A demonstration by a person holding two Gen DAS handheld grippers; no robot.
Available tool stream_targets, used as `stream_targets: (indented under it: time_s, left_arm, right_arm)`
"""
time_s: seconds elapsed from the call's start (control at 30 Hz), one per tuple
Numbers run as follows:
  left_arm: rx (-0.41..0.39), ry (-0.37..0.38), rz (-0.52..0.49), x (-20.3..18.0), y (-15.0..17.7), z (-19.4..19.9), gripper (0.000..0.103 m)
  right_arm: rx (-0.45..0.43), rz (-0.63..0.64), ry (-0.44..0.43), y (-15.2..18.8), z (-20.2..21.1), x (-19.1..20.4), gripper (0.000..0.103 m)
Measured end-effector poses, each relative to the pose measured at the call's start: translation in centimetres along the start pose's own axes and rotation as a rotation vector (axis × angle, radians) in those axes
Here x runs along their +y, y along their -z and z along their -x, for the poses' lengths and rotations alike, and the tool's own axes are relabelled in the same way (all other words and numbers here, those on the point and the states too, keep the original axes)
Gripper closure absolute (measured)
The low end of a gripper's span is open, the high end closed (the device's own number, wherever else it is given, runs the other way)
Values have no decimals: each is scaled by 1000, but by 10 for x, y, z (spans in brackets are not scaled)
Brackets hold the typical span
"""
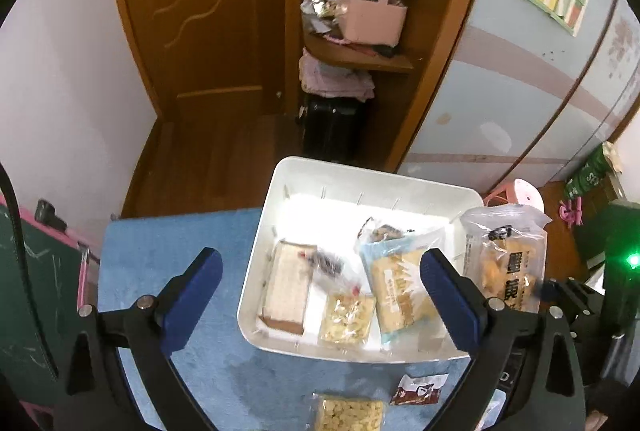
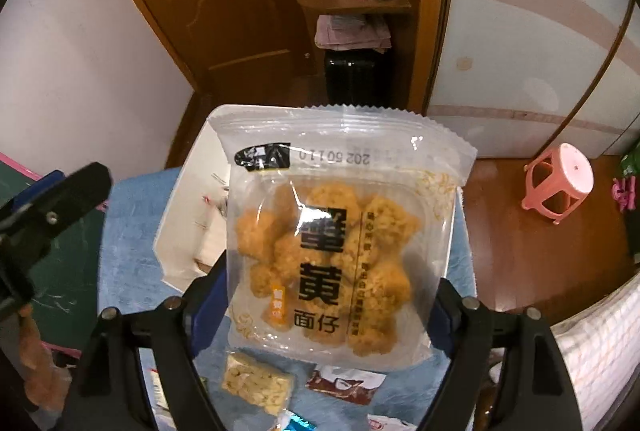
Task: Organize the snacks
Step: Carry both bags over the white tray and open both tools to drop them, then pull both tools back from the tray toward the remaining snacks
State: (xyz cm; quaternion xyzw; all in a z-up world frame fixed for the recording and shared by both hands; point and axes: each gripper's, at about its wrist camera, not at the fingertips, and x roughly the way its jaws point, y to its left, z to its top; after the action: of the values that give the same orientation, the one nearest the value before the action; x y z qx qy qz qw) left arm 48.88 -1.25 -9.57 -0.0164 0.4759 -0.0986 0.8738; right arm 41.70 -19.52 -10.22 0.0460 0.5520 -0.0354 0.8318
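**Snack packs at the white bin**

Left tool [image 1: 320, 285] spread wide above the white bin [image 1: 280, 191], with nothing between its blue pads [image 1: 452, 299]. Inside the bin: a pale cake slice [image 1: 286, 289] at the left, a small yellow snack bag [image 1: 347, 317] beside it, a light blue packet [image 1: 400, 287] to the right, and a dark-printed wrapper [image 1: 330, 265] tucked between. On the blue table [image 1: 180, 243] in front of the bin, another yellow snack bag [image 1: 352, 413] and a small brown packet [image 1: 418, 389], lying apart from each other.

Right tool [image 2: 322, 305] grasping a clear pack of golden fried bites [image 2: 340, 231] by its lower sides, jaws spread far around it. Pack held over the right edge of the bin, tilted up toward the camera, black print facing the lens. Pink stool [image 2: 558, 181] on the wooden floor, well apart to the right.
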Motion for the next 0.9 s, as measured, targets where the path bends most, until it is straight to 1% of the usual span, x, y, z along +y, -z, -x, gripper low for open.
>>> stream_targets:
  time_s: [0.07, 0.1, 0.17, 0.2, 0.33, 0.47, 0.63, 0.8, 0.9]
  left_arm:
    - [0, -1, 18, 8, 6, 2, 4]
    - [-1, -3, 24, 11, 9, 6, 4]
    - [-6, -4, 40, 18, 16, 13, 4]
    - [-8, -3, 44, 21, 18, 17, 4]
    - [-34, -9, 57, 32, 26, 37, 4]
    - [-66, -11, 55, 36, 29, 64, 4]
    - [-113, -4, 30, 39, 41, 103, 4]
    - [-164, -1, -4, 43, 63, 145, 4]
    - [-211, -2, -8, 49, 83, 172, 4]
  right_arm:
    - [-23, 28, 57, 0, 1, 4, 18]
    - [-58, 51, 76, -3, 3, 7, 18]
    - [-125, 93, 108, -2, 13, 13, 14]
    - [-140, 100, 115, -1, 16, 15, 11]
    - [-181, 94, 91, -5, 32, 20, 8]
    - [-207, 93, 74, -1, 53, 25, 8]
    - [-241, 77, 31, 17, 85, 29, 8]
    - [-262, 46, -24, 45, 124, 30, 8]
    - [-286, 22, -51, 65, 146, 31, 8]
